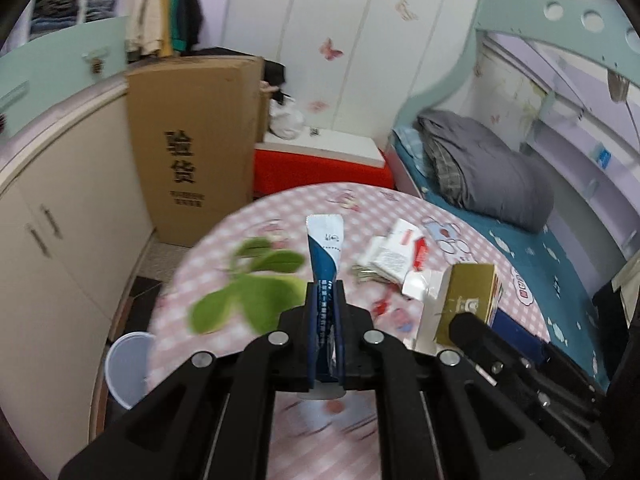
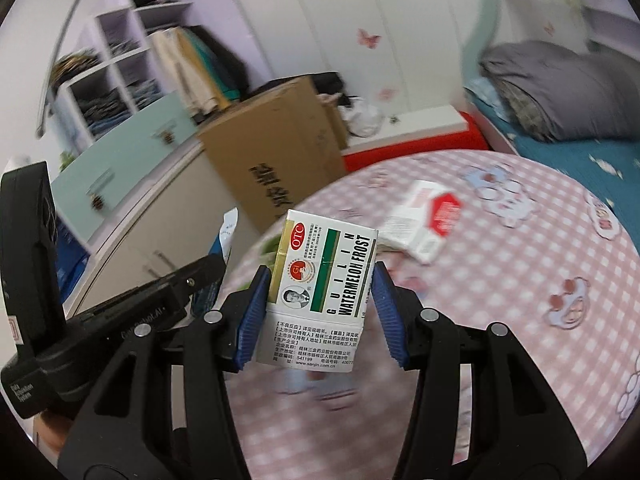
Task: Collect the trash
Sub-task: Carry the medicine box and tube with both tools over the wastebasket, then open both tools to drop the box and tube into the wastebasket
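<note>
Both tools are loaded and held up over the round table [image 1: 360, 208], which wears a pink checked cloth with little cartoon prints. The left gripper [image 1: 325, 300] is clamped tight on a blue-and-white tube [image 1: 324, 248], a flattened one like toothpaste, pinched around its lower half so that its crimped white end sticks straight out beyond the fingertips. The right gripper [image 2: 320, 300] is closed on a small medicine carton [image 2: 320, 284] printed "Watermelon Frost", the blue ribbed pads [image 2: 252, 312] pressing on its two narrow sides; the carton stands upright between them, clear of the cloth. In the left wrist view the same carton shows as a gold-sided box at the right, with the other tool's black body below it. Left on the table are a sprig of green leaves [image 1: 256, 292] toward the left edge, blurred, and a heap of crumpled white and red packaging [image 1: 396, 256] toward the far edge, just right of the tube's tip. Off the table's left edge, down near the floor, sits a translucent white bin [image 1: 128, 364]. Beyond the far edge stand a tall cardboard box [image 1: 192, 148] with black characters, a red-sided bench [image 1: 320, 168] with a white top, and a bed [image 1: 520, 240] with a rolled grey quilt [image 1: 488, 172].
</note>
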The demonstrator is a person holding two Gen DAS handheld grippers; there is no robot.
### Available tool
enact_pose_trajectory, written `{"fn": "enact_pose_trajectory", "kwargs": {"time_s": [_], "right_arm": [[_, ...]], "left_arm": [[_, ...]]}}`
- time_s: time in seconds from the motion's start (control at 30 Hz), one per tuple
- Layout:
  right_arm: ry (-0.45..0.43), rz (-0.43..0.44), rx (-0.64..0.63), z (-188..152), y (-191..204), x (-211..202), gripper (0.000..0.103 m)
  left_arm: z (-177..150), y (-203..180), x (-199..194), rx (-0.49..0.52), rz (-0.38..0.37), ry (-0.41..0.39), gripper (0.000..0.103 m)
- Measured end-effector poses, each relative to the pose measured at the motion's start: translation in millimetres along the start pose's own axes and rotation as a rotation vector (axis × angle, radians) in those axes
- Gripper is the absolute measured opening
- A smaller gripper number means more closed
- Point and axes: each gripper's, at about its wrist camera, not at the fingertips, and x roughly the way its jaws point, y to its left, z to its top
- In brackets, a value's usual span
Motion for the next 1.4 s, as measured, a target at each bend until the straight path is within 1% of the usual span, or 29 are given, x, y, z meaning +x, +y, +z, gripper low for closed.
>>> {"fn": "enact_pose_trajectory", "kwargs": {"time_s": [0.17, 0.33, 0.4, 0.53, 0.6, 0.67, 0.73, 0.8, 0.87, 0.93, 0.97, 1.03, 1.07, 1.2, 1.4], "right_arm": [[0.021, 0.064, -0.093, -10, 70, 9, 0.051], [0.068, 0.130, -0.178, -25, 136, 32, 0.051], [0.099, 0.162, -0.214, -33, 165, 48, 0.051], [0.149, 0.209, -0.262, -49, 208, 78, 0.051], [0.171, 0.227, -0.289, -58, 231, 95, 0.051], [0.202, 0.238, -0.313, -68, 250, 115, 0.051], [0.227, 0.259, -0.329, -77, 268, 136, 0.051], [0.247, 0.261, -0.342, -85, 281, 154, 0.051], [0.253, 0.277, -0.339, -93, 291, 177, 0.053], [0.267, 0.295, -0.323, -100, 296, 199, 0.065], [0.273, 0.304, -0.304, -103, 297, 209, 0.068], [0.301, 0.259, -0.312, -112, 298, 229, 0.068], [0.315, 0.261, -0.306, -115, 296, 236, 0.068], [0.335, 0.257, -0.280, -124, 287, 239, 0.071], [0.307, 0.233, -0.285, -122, 278, 225, 0.075]], "left_arm": [[-12, 59, -38, -0.063, 0.036, -0.027, 0.008], [-25, 126, -62, -0.144, 0.098, -0.041, 0.008], [-31, 157, -70, -0.174, 0.142, -0.047, 0.008], [-42, 213, -77, -0.240, 0.218, -0.044, 0.008], [-49, 244, -78, -0.262, 0.296, -0.044, 0.008], [-54, 269, -78, -0.286, 0.356, -0.039, 0.008], [-58, 297, -74, -0.326, 0.395, -0.023, 0.008], [-61, 325, -68, -0.357, 0.440, -0.005, 0.008], [-65, 345, -64, -0.378, 0.473, 0.011, 0.008], [-71, 365, -60, -0.403, 0.499, 0.028, 0.008], [-73, 373, -56, -0.413, 0.512, 0.038, 0.008], [-76, 384, -48, -0.430, 0.528, 0.061, 0.008], [-78, 389, -45, -0.437, 0.530, 0.072, 0.008], [-83, 393, -35, -0.437, 0.530, 0.099, 0.008], [-80, 380, -26, -0.416, 0.512, 0.107, 0.009]]}}
